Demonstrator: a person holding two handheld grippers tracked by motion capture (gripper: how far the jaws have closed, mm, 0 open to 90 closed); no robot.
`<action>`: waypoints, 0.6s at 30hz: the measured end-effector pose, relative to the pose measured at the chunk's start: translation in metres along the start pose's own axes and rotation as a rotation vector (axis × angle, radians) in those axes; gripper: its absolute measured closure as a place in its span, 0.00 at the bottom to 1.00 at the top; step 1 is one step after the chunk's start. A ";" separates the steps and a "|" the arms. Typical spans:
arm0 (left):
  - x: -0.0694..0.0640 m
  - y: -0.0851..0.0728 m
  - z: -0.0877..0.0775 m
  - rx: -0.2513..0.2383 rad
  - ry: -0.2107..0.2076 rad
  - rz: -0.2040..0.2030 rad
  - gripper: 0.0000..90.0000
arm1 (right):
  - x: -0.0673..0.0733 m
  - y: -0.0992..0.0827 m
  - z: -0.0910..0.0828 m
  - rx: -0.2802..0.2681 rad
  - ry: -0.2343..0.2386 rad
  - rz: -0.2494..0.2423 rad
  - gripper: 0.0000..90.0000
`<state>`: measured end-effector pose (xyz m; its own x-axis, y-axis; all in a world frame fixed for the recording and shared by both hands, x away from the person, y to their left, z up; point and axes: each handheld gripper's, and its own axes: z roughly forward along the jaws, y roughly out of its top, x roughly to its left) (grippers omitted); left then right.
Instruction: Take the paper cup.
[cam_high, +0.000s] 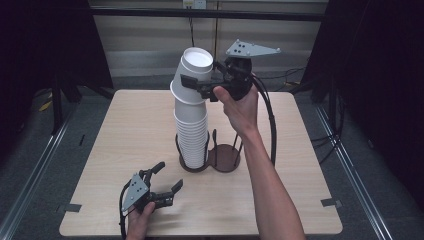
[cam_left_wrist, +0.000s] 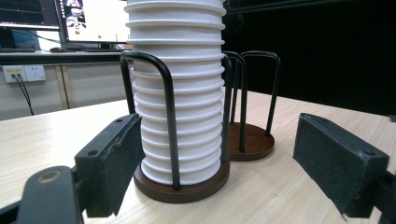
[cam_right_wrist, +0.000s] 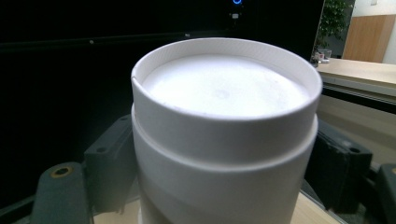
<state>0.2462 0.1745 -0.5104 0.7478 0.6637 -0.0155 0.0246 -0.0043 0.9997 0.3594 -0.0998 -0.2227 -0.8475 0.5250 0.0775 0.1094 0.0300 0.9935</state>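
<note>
The right tongs (cam_high: 202, 85) grip the top cups (cam_high: 192, 75) of the stack (cam_high: 191, 135), pads on both sides, and these cups tilt off the column in the holder (cam_high: 194, 162). Judged risk: squeezing harder dents the paper, or several nested cups lift together and the column topples. The left tongs (cam_high: 167, 182) hover half open and empty, near the holder's base on the table (cam_high: 125, 135).
</note>
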 end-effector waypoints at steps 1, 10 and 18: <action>0.000 0.000 0.000 0.000 0.000 0.000 0.18 | 0.000 0.000 0.000 -0.005 -0.003 0.001 0.22; 0.000 0.000 0.000 0.000 0.000 0.000 0.18 | -0.001 0.003 -0.005 -0.060 0.005 0.020 0.22; 0.000 0.000 0.000 0.000 0.000 0.001 0.18 | -0.001 0.006 -0.011 -0.084 0.013 0.015 0.22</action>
<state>0.2462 0.1746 -0.5104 0.7481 0.6634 -0.0144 0.0238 -0.0051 0.9997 0.3550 -0.1089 -0.2164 -0.8526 0.5142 0.0927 0.0785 -0.0493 0.9957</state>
